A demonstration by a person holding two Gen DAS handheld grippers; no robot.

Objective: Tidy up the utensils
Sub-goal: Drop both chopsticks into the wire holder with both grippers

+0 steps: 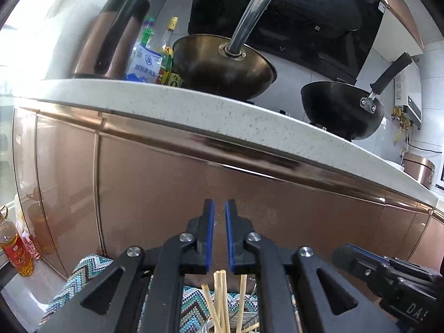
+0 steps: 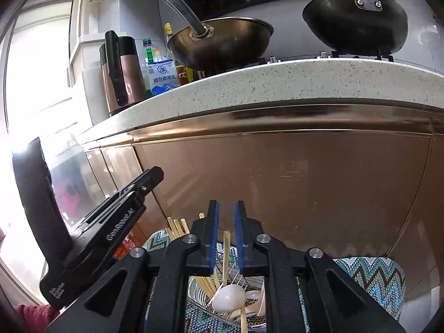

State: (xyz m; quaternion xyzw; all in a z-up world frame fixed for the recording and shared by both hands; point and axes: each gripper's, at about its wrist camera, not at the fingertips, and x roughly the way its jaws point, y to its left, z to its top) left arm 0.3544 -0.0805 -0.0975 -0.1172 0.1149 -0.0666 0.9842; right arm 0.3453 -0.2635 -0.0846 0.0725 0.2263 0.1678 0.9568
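Chopsticks [image 2: 226, 252] of pale wood stand upright in a wire utensil rack [image 2: 236, 279] low in the right wrist view, beside a white ceramic spoon [image 2: 229, 297] lying bowl-up among other pale spoons. The rack rests on a zigzag-patterned cloth [image 2: 369, 274] in blue, white and brown. The right claw [image 2: 226, 211] hangs directly above the rack with its blue-padded fingers a narrow gap apart, pinching nothing; one chopstick tip shows between them but whether it touches either pad cannot be told. The left claw [image 1: 219, 208] likewise hovers over more chopsticks [image 1: 220, 299], its fingers parted by a slim gap and gripping nothing. Each claw is visible at the edge of the other's view, so they sit close side by side.

Behind both stands a copper-coloured cabinet front [image 2: 277, 183] under a speckled white surface [image 2: 277, 80]. On that surface sit a bronze wok [image 2: 222, 44] with a long steel handle, a black wok [image 2: 355, 22], a copper kettle [image 2: 122, 75] with a black handle, a bag of salt [image 2: 162, 79] and several bottles. An oil bottle [image 1: 16, 249] stands low at far left in the left wrist view
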